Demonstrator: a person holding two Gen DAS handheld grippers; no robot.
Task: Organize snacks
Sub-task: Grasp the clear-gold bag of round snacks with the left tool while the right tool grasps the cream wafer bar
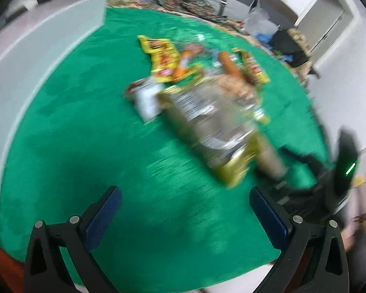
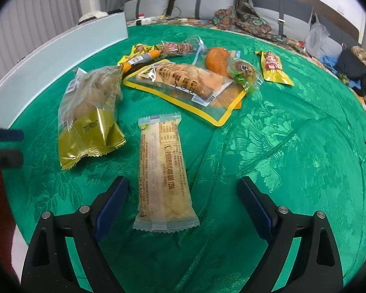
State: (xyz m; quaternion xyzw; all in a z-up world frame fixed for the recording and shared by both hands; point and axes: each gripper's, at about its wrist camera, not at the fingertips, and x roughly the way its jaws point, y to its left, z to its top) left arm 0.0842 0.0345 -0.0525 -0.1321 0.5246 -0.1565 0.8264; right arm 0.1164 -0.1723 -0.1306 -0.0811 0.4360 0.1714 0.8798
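two grippers hang over the green cloth [image 2: 292, 146], both with their jaws spread wide and nothing gripped. the right gripper [image 2: 183, 190] sits lowest and nearest; between its blue-padded fingers [image 2: 112, 202] lies a long pale snack bar [image 2: 163, 173] in a see-through wrapper with crimped ends, flat on the cloth, lengthwise, its near end between the fingertips. whether a pad touches it i cannot tell; there looks to be a gap on each side. the left gripper [image 1: 185, 210] is also spread apart, over bare cloth, and its view is smeared with motion blur.

just left of the bar rests a gold-bottomed bag [image 2: 90, 114], clear on top with brownish pieces inside, a little crumpled at the foot. in the left view the same bag [image 1: 214, 127] shows as a blurred streak ahead of the open fingers.

farther back lies a loose cluster: a yellow-edged pouch [image 2: 190, 90] with pale lumps inside, an orange sausage stick [image 2: 139, 59] resting on a yellow packet behind it, a clear packet with red print [image 2: 180, 47], an orange bun-like piece [image 2: 216, 58] and a small green-twisted wrapped sweet [image 2: 244, 73] overlapping the pouch's far corner. a small yellow-and-red sachet [image 2: 273, 67] sits apart to the right.

along the left edge stands a white tray wall [image 2: 61, 56], its inside hidden. beyond the cloth are grey cushions [image 2: 202, 0] and a patterned fabric heap [image 2: 241, 22].
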